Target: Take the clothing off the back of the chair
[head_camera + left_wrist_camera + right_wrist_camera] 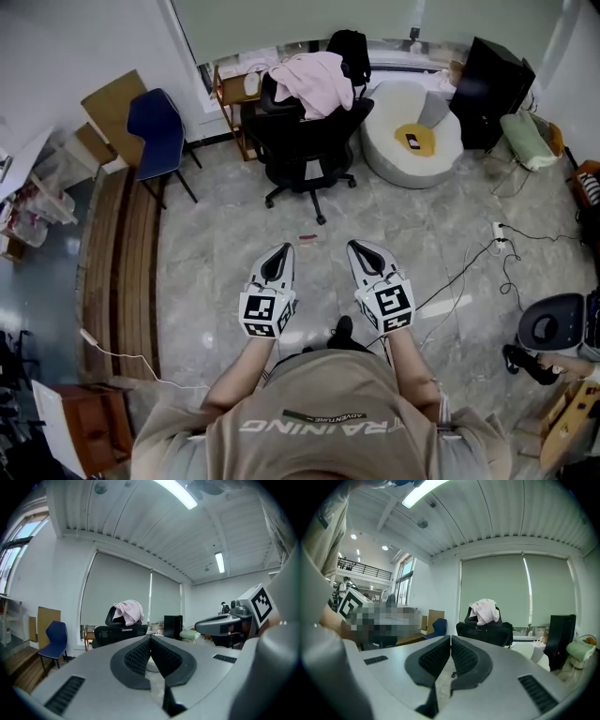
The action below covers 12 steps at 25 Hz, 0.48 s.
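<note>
A pale pink garment (311, 79) hangs over the back of a black office chair (302, 141) across the room; the garment (128, 611) and the chair (121, 633) show in the left gripper view, the garment (484, 610) and the chair (485, 632) in the right one. My left gripper (284, 249) and right gripper (356, 247) are held side by side in front of my body, well short of the chair, both pointing at it. Both are shut with nothing between the jaws. The left gripper (150, 638) and the right gripper (450, 637) have their pads pressed together.
A blue chair (157, 131) stands at the left beside a wooden bench (119, 262). A white round lounge seat (412, 131) and a black cabinet (492, 89) stand right of the office chair. Cables and a power strip (499, 232) lie on the tile floor at right.
</note>
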Motion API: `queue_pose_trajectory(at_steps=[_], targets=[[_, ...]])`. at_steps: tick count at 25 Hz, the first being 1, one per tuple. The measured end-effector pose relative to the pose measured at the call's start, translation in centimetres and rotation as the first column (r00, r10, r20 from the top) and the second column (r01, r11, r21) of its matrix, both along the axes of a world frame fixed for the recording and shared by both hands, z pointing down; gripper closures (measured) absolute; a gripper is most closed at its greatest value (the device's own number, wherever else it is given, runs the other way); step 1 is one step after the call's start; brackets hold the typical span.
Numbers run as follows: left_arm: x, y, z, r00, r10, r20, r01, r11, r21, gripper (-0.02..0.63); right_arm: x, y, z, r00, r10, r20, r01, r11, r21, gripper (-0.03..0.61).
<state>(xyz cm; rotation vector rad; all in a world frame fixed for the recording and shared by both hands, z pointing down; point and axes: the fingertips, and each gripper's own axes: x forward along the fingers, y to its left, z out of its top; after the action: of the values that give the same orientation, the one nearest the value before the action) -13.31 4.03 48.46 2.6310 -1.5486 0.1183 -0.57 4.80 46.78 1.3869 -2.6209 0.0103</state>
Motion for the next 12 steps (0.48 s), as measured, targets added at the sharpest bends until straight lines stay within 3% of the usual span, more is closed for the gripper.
queue_pose_trajectory(at_steps=[7,12], targets=[[2.8,-5.7,-1.5,1.000,-0.022,0.014,0.021,0.999,0.039,0.604,2.6,-5.5,0.0,0.999,-0.044,0.015,0.044,0.999,0.002,0.545],[3.7,-8.6,-0.5,0.998,-0.058,0.026,0.058,0.998,0.015,0.604,3.6,-8.7,1.0,0.995,-0.087,0.040,0.087,0.996,-0.008,0.545]])
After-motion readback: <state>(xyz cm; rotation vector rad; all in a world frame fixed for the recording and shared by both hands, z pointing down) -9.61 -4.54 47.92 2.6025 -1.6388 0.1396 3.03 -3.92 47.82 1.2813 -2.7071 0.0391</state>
